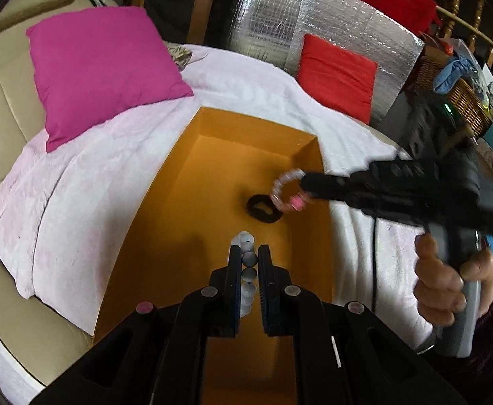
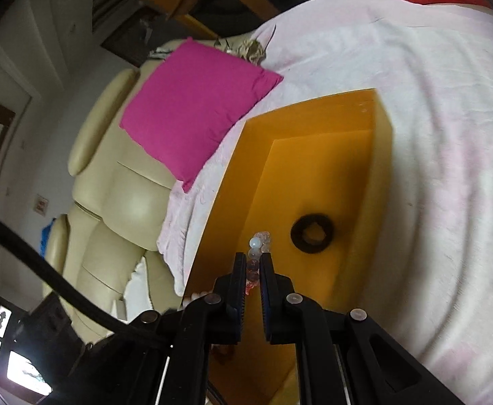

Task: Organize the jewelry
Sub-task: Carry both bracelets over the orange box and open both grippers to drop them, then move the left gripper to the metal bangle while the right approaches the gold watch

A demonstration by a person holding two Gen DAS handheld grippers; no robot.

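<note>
Clamped in the left claw (image 1: 249,253) was a grey bead bracelet (image 1: 248,271) above the orange box (image 1: 185,182); a black ring (image 1: 263,208) lay inside. Rightward, the right claw (image 1: 305,185) pinched a pink bead bracelet (image 1: 285,189) over the box.

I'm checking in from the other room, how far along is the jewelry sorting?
Done: one black ring-shaped piece already lies on the floor of the orange box. In hand: the left tool grips a grey-white bead bracelet, and the right tool holds a pale pink bead bracelet over the box. Left: both still need releasing inside. No other loose jewelry shows.
</note>
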